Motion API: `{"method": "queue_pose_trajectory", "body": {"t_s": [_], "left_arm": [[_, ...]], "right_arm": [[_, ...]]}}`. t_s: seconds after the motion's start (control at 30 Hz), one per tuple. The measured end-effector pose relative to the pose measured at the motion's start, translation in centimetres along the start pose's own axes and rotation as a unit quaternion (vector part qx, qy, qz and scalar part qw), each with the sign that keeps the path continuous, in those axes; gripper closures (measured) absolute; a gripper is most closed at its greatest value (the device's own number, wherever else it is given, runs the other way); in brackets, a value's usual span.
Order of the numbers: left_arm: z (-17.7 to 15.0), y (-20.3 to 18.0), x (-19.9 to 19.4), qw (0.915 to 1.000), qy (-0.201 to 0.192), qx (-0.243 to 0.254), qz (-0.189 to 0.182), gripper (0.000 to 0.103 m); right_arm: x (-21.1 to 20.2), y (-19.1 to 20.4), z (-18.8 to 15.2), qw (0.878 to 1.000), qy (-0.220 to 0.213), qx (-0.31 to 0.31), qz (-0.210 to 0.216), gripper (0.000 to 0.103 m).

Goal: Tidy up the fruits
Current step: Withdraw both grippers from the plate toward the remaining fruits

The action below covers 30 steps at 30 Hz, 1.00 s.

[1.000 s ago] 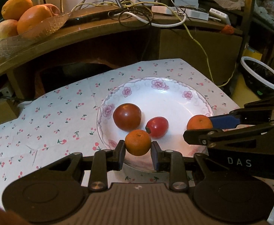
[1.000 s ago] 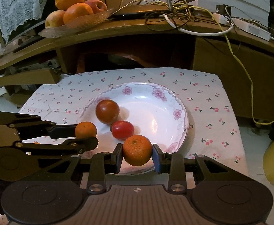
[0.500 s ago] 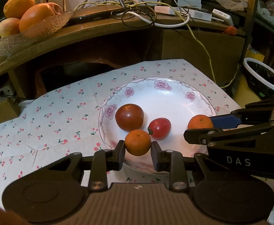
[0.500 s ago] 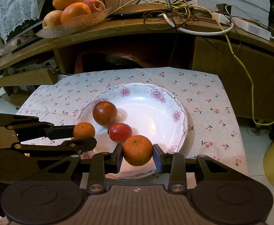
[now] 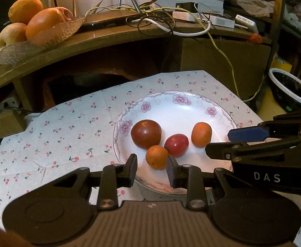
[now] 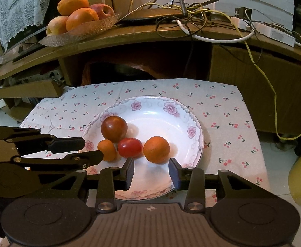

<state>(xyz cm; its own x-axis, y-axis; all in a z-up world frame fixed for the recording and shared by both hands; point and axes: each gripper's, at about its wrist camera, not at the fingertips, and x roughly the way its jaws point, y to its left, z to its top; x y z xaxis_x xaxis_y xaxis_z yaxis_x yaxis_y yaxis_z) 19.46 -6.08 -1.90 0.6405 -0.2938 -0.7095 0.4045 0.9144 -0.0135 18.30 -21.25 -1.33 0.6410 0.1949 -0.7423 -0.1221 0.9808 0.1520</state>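
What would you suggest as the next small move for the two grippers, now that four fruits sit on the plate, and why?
Probably draw both grippers straight back from the plate. The left gripper and right gripper are both open, and each small orange rests on the plate beside the red tomato and dark tomato. A straight retreat should avoid nudging them.

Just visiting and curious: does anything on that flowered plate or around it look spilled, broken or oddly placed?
Nothing stands out. Four fruits sit clustered inside the plate, nothing spilled or cracked. Only the cables on the shelf behind look tangled.
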Motion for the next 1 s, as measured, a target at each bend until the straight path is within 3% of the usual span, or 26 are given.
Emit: {"method": "queue_pose_trajectory", "body": {"t_s": [1.0], "left_arm": [[-1.4,1.6,-3.3,0.9999,-0.011,0.007,0.009,0.061]], "right_arm": [[-1.0,1.5,-0.3,1.0,-0.004,-0.025,0.019,0.061]]}}
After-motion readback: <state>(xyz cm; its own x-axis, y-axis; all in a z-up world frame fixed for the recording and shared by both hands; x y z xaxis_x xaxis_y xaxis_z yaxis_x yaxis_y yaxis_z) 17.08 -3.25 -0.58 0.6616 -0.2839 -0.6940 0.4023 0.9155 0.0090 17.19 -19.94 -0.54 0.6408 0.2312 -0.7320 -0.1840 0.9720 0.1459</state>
